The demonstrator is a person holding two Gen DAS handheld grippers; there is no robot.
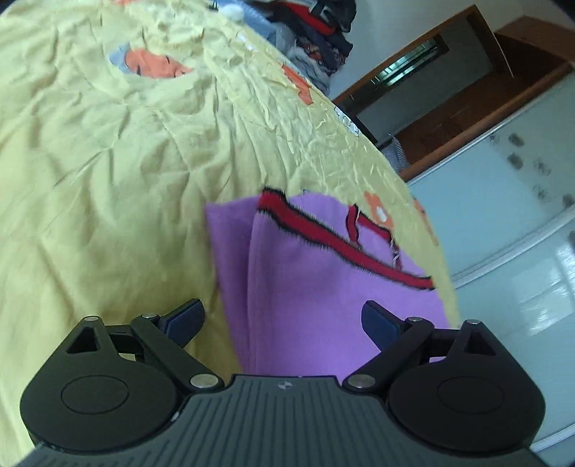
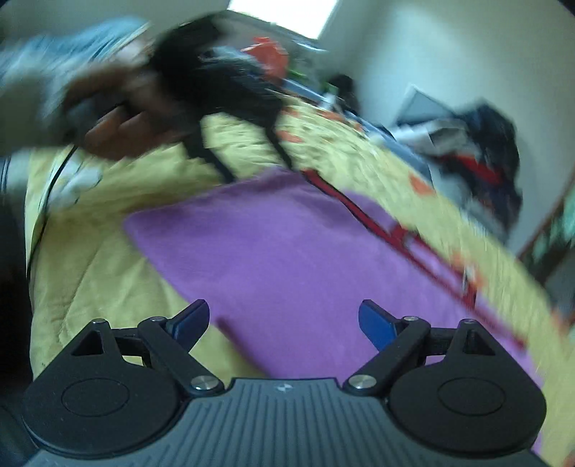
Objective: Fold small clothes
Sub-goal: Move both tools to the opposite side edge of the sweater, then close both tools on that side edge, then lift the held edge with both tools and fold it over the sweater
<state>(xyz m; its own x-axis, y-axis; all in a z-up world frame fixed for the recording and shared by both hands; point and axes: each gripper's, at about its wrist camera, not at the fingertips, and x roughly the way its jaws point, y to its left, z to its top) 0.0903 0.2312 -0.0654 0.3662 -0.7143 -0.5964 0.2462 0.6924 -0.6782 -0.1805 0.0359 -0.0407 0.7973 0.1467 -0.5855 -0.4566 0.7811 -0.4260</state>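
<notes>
While both claws gape empty, purple garment (image 1: 305, 287) lies folded on yellow sheet (image 1: 107, 161).

Bed (image 1: 107, 161) covered by wrinkled yellow sheet (image 1: 90, 222) with orange flower print. Purple garment (image 1: 305, 287) with red-and-black trim lies folded on it near the edge. Pile of mixed clothes (image 1: 316, 32) at far end.

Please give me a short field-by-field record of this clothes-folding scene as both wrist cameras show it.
surface: yellow bedsheet with orange flower print
garment: purple garment with red trim, lying flat on the sheet
left tool: open, nothing held
right tool: open, nothing held
background: pile of clothes at the bed's far edge
image quality: right wrist view blurred
</notes>
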